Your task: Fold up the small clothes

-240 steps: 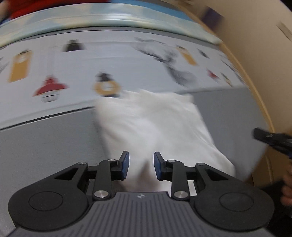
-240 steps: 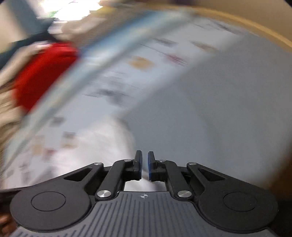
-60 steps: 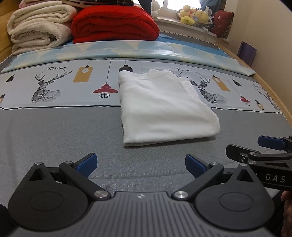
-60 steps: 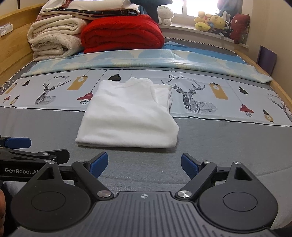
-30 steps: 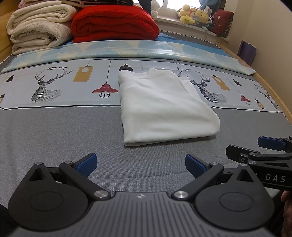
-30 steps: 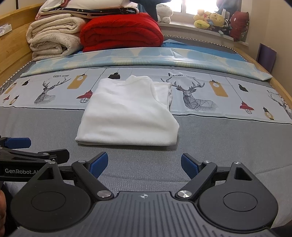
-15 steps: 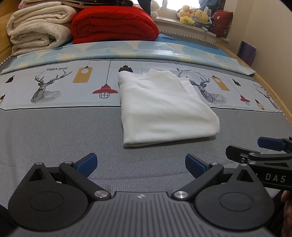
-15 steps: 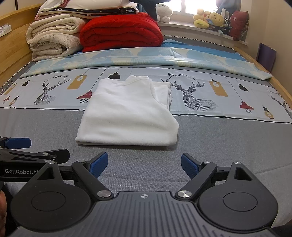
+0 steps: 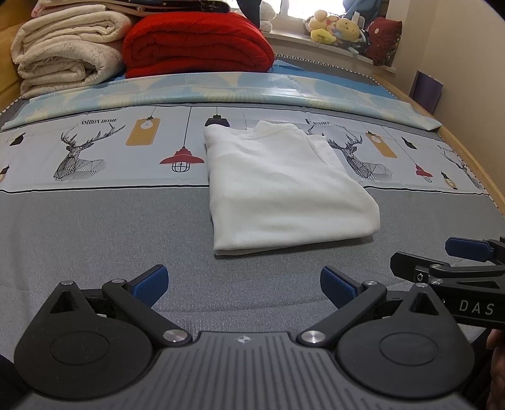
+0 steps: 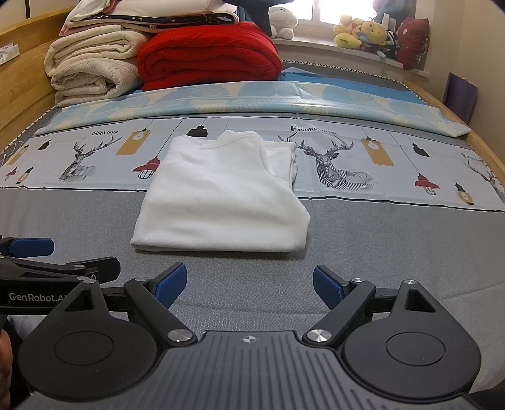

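1. Since eight seconds ago, the white garment [image 9: 284,192] has gone from crumpled at the tongs to lying folded flat on the bed [image 9: 94,239].
2. Left gripper [image 9: 243,284] hovers short of it, jaws spread wide, empty.
3. Right gripper [image 10: 249,285] likewise gapes, holding nothing.
4. Red blanket [image 10: 208,60] sits beyond.

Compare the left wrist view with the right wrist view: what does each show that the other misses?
Only the left wrist view shows the right gripper side-on with "DAS" lettering. Only the right wrist view shows the left gripper marked "GenRobot", plus the wooden bed frame at left. Both show the folded white garment on the bed, the red blanket, cream blankets and plush toys, with each gripper open and empty.
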Demonstrator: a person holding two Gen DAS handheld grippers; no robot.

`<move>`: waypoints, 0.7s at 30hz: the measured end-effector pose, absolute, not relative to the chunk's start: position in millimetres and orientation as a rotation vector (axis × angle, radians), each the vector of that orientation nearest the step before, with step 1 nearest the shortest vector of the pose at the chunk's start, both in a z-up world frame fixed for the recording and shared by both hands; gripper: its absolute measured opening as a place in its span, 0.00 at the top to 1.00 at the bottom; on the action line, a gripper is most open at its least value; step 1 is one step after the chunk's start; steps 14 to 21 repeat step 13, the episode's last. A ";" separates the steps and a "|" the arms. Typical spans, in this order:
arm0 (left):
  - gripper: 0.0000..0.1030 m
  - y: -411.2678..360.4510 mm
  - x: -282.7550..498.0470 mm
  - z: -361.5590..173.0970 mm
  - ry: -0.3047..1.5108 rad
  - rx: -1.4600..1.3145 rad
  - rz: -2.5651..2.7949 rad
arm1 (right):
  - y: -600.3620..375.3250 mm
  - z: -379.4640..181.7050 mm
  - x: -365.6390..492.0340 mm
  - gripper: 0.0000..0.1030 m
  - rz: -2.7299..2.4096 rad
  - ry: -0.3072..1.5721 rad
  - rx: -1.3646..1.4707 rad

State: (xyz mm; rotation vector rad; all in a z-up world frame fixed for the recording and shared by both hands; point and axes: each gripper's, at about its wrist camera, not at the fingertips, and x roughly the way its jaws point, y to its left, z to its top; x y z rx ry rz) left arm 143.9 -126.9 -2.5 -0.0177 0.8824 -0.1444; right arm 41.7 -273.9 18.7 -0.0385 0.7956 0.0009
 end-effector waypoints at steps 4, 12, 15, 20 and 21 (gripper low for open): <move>0.01 -126.5 144.9 -0.9 0.880 -0.015 -0.146 | -274.6 18.6 41.9 0.15 0.001 0.796 -0.039; 0.01 -125.1 143.3 0.2 0.868 -0.008 -0.150 | -272.7 19.2 41.4 0.15 -0.001 0.795 -0.035; 0.01 -125.5 142.6 -0.2 0.867 -0.008 -0.148 | -272.7 19.2 41.4 0.15 -0.002 0.796 -0.035; 0.01 -125.5 142.6 -0.2 0.867 -0.008 -0.148 | -272.7 19.2 41.4 0.15 -0.002 0.796 -0.035; 0.01 -125.5 142.6 -0.2 0.867 -0.008 -0.148 | -272.7 19.2 41.4 0.15 -0.002 0.796 -0.035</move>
